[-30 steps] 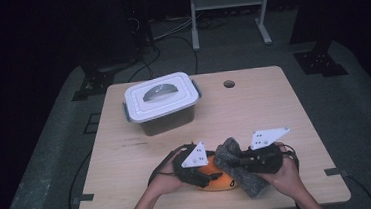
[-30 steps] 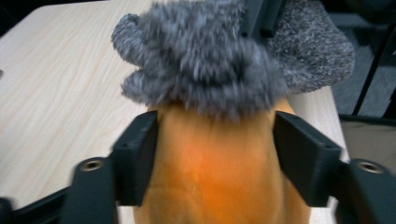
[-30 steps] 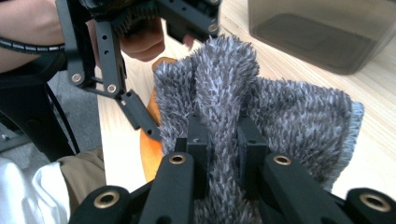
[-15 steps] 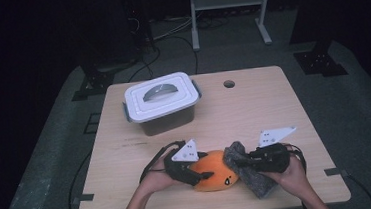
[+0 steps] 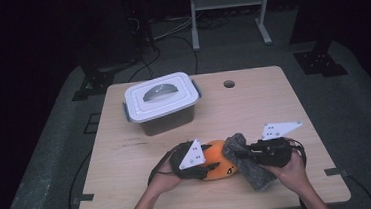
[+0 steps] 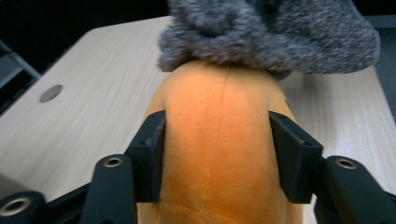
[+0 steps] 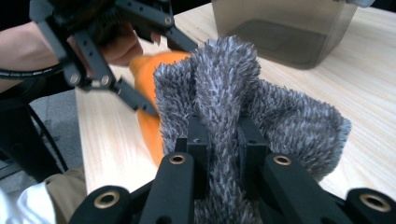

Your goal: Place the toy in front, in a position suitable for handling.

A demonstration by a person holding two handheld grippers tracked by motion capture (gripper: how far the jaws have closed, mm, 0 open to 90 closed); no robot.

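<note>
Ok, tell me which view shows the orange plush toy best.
The left gripper view: the orange plush toy sits close up between the left gripper jaws, seam visible, with the grey fuzzy cloth over its far end. The high view shows it small between both grippers. The right gripper view shows a sliver behind the cloth.

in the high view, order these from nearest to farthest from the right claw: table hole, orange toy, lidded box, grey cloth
1. Grey cloth: pinched in the right claw, at the table's near edge.
2. Orange toy: just left of it, against the cloth.
3. Table hole: near the far edge.
4. Lidded box: far left; not much farther than the hole.
</note>
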